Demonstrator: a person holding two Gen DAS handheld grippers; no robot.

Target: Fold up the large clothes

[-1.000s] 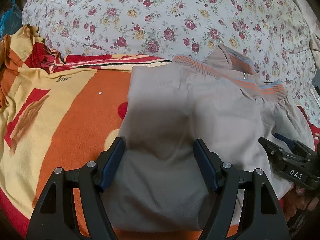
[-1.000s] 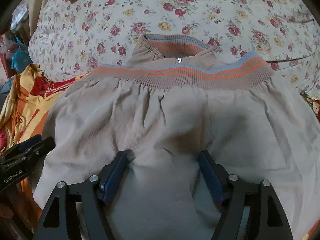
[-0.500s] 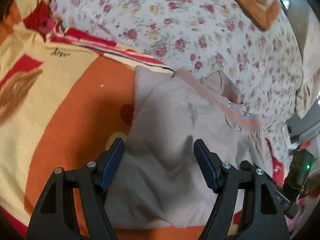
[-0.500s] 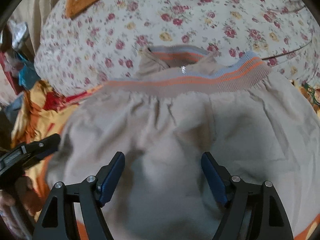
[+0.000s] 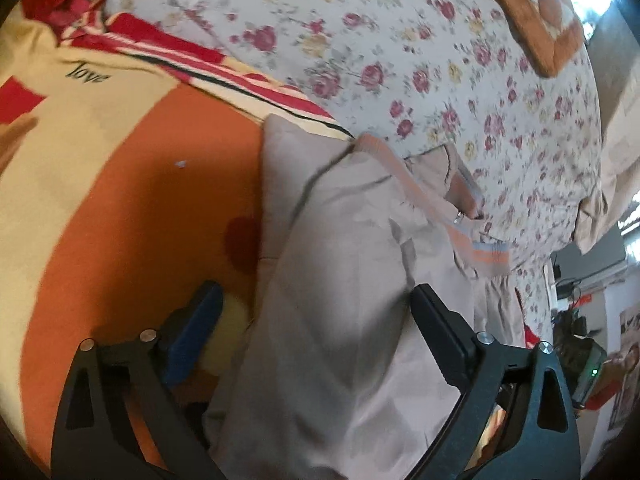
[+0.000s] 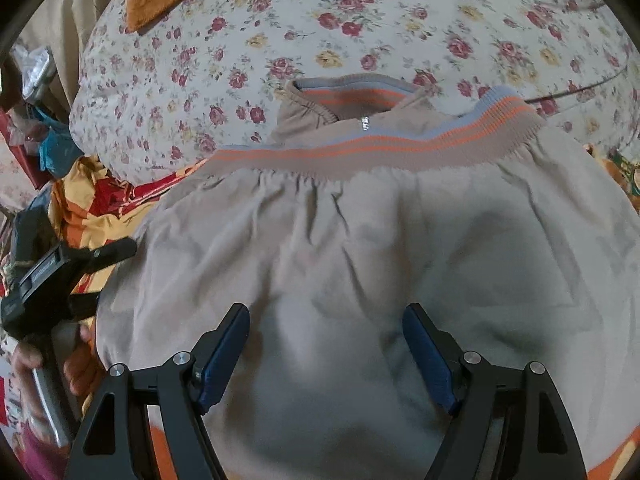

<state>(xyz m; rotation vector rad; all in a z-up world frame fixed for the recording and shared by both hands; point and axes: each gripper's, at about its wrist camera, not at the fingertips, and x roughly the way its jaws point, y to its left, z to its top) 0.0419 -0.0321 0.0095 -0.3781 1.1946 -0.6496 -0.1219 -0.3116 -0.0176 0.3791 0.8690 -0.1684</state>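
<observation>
- Two claws work over one beige jacket (image 6: 360,248), which lies folded on an orange blanket (image 5: 132,184) on the bed.
- Left claw (image 5: 316,332): released, fingers spread astride the jacket's raised left edge.
- Right claw (image 6: 326,356): released, fingers apart above the jacket's middle.
- Striped hem band (image 6: 360,152) lies against the flowered quilt (image 6: 320,20).

— What lies between the fingers of the left tool (image 5: 316,332)?

— The beige jacket (image 5: 352,280), folded, running ahead from the wide-apart fingers. Its left blue pad (image 5: 196,332) sits off the cloth, over the orange blanket (image 5: 120,208).

— And farther ahead?

— The jacket's orange-striped ribbed band (image 5: 404,176) and a small zipper pull (image 5: 457,219), then a floral quilt (image 5: 400,60) beyond.
</observation>
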